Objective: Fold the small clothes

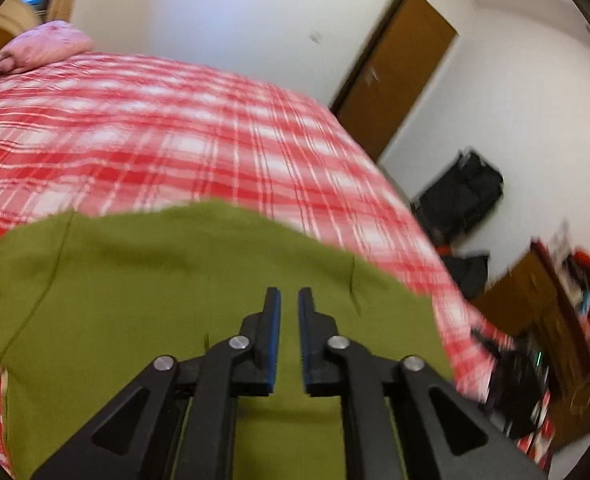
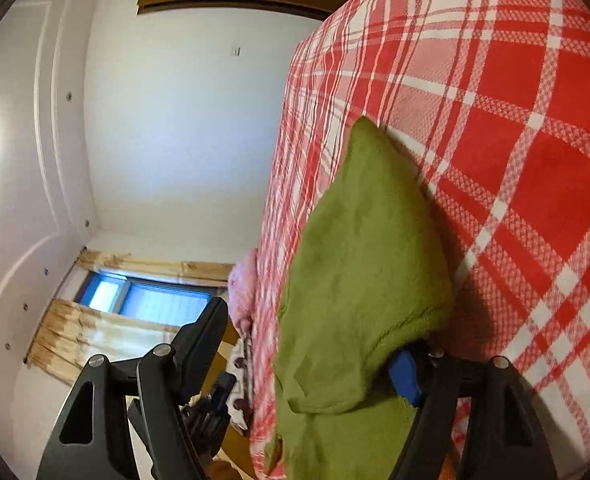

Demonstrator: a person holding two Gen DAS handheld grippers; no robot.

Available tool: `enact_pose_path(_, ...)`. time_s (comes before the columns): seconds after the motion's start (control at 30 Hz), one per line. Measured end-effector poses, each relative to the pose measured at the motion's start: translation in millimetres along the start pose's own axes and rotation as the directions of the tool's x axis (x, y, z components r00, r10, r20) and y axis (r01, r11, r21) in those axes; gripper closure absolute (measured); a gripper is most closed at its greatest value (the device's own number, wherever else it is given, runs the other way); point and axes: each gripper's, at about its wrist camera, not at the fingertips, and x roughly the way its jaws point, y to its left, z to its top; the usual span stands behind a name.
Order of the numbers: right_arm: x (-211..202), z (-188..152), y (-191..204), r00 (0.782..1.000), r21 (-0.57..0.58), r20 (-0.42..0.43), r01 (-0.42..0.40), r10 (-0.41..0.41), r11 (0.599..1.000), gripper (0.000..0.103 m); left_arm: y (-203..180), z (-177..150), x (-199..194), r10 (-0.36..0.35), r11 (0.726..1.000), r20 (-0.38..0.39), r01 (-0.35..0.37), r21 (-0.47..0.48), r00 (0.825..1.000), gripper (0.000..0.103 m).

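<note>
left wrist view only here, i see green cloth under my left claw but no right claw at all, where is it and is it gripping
Observer: The right claw is at the edge of the green garment, wide open and gripping nothing.
Operator: is any cloth between its fingers
Observer: Yes. The garment's near edge drapes over the blue-padded finger, which sits against the plaid bedspread.
Operator: and the other finger
Observer: The other finger stands well clear of the cloth, out past the side of the bed, so nothing is pinched yet.
</note>
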Motion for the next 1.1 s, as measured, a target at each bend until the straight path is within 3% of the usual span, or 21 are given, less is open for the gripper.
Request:
enact_pose_path(0.03, 1, -2, 2, 1.0, -0.006, -0.003, 0.005, -0.005, 1.0, 0.029, -1, -10, 0, 0.013, 1.0, -0.026, -0.012, 0.013, 1.0, 0.074)
enact_pose_path(0.07, 1, -3, 3, 1.0, -0.01, -0.005, 0.008, -0.008, 1.0, 0.029, 0, -20, 0, 0.025, 1.0, -0.055, -0.025, 0.009, 0.998, 0.052)
enact_pose_path(0.13, 3, -6, 6, 1.0, -0.015, -0.011, 0.012, -0.012, 1.0, 0.029, 8, -43, 1, 0.028, 0.998, -0.113, -0.034, -0.057, 0.993, 0.032)
enact_pose_path(0.3, 3, -11, 9, 1.0, -0.039, -0.018, 0.023, -0.024, 0.999, 0.029, 25, -64, 26, 0.01, 0.971, -0.219, -0.062, -0.233, 0.976, 0.032)
enact_pose_path(0.43, 1, -11, 9, 1.0, -0.036, -0.014, 0.014, -0.014, 0.999, 0.029, 20, -50, 40, 0.012, 0.954, -0.178, -0.065, -0.293, 0.984, 0.032)
enact_pose_path(0.5, -4, -14, 4, 1.0, -0.033, -0.015, 0.014, -0.014, 0.999, 0.029, 21, -46, 48, -0.021, 0.936, -0.15, -0.034, -0.35, 0.988, 0.034)
enact_pose_path(0.53, -6, -14, 3, 1.0, -0.032, -0.017, 0.016, -0.016, 0.999, 0.029, 21, -45, 54, -0.02, 0.931, -0.148, -0.036, -0.362, 0.989, 0.043)
enact_pose_path(0.6, -10, -10, 1, 1.0, -0.033, -0.021, 0.016, -0.017, 0.999, 0.029, 21, -46, 60, -0.015, 0.927, -0.157, -0.045, -0.373, 0.988, 0.1)
enact_pose_path(0.63, -12, -11, -1, 1.0, -0.035, -0.021, 0.017, -0.018, 0.999, 0.029, 23, -47, 65, -0.033, 0.924, -0.17, -0.035, -0.381, 0.985, 0.096)
enact_pose_path(0.8, -19, -8, -9, 1.0, -0.005, -0.012, 0.001, -0.001, 1.0, 0.029, 27, -43, 55, -0.044, 0.928, -0.125, -0.006, -0.374, 0.991, 0.097)
enact_pose_path(1.1, -25, -25, -3, 0.998, -0.051, -0.058, 0.024, -0.027, 0.998, 0.029, 32, 13, 1, 0.005, 0.966, 0.038, 0.005, -0.259, 0.999, 0.097)
